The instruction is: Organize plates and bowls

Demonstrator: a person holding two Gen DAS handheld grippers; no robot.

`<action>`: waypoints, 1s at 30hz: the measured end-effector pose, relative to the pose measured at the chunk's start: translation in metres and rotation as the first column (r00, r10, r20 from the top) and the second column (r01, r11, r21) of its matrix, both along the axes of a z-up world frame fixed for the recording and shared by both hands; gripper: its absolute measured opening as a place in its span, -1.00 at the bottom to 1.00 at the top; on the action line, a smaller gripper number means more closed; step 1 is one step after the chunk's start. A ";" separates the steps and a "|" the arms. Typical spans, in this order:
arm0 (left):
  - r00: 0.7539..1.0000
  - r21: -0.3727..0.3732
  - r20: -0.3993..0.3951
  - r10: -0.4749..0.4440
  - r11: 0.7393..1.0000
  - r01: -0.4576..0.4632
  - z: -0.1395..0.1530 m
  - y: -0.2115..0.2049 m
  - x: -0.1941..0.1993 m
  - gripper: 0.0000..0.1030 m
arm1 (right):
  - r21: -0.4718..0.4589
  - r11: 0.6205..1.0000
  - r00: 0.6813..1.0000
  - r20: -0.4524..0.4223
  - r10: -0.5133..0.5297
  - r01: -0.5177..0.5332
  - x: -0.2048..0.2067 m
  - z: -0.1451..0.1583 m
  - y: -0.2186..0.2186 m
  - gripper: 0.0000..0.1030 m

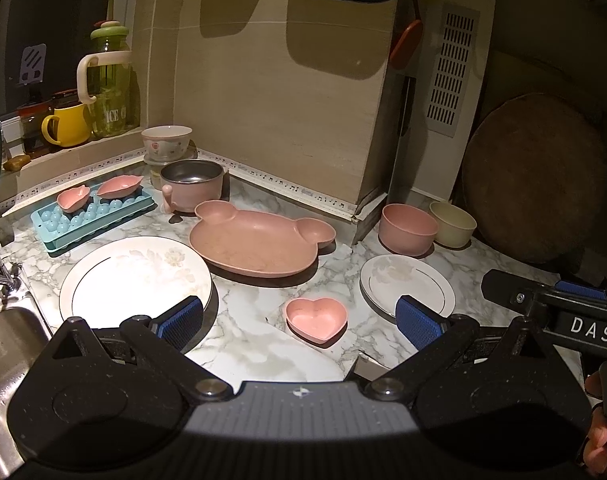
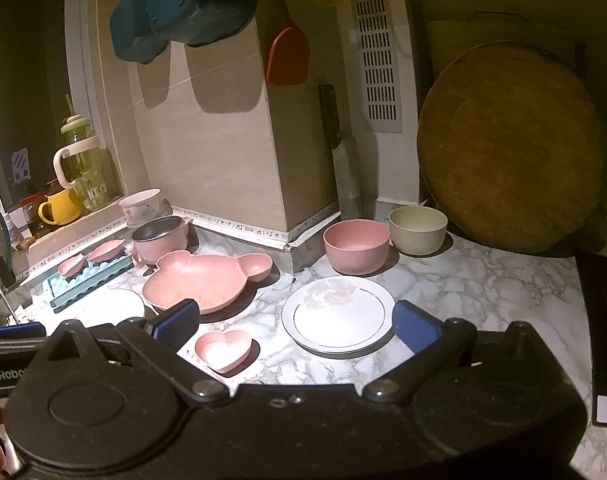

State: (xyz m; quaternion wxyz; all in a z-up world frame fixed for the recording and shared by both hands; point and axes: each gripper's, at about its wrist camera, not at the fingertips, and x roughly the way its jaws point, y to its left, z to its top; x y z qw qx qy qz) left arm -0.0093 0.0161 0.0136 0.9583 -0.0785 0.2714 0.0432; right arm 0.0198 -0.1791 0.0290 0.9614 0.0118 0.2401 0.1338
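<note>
Both claws hover over the marble counter (image 2: 483, 280), nothing held. Left claw (image 1: 299, 320) spread wide, blue pads apart w/ the pink heart dish (image 1: 316, 317) lying on the counter between them. Right claw (image 2: 295, 324) also wide open; small white plate (image 2: 338, 312) sits between its pads, heart dish just left of it.

Left of the heart dish: large white plate (image 1: 135, 280), near the sink (image 1: 7, 340) edge. Behind these, mid-counter: pink bear-shaped plate (image 1: 255, 240). Farther back left, a blue ice tray (image 1: 91, 216) w/ two small pink leaf dishes (image 1: 99, 194) on top; beside it a pink-sided metal pot (image 1: 191, 186), floral bowl (image 1: 166, 143) behind that. Back right: pink bowl (image 2: 356, 245) and cream bowl (image 2: 417, 230) side by side, close to touching, in front of a round wooden board (image 2: 511, 144) leaning on the wall.
</note>
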 end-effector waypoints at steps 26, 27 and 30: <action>0.978 -0.073 -0.084 0.193 0.977 -0.199 -0.019 0.078 0.035 1.00 | -0.035 0.984 0.980 -0.100 0.171 -0.175 0.060 -0.014 0.053 1.00; 0.973 -0.066 -0.092 0.213 0.973 -0.219 -0.022 0.085 0.036 1.00 | -0.027 0.980 0.974 -0.122 0.191 -0.195 0.068 -0.017 0.059 0.99; 0.953 -0.049 -0.110 0.283 0.956 -0.290 -0.031 0.111 0.040 1.00 | -0.010 0.969 0.952 -0.187 0.241 -0.247 0.089 -0.027 0.080 0.99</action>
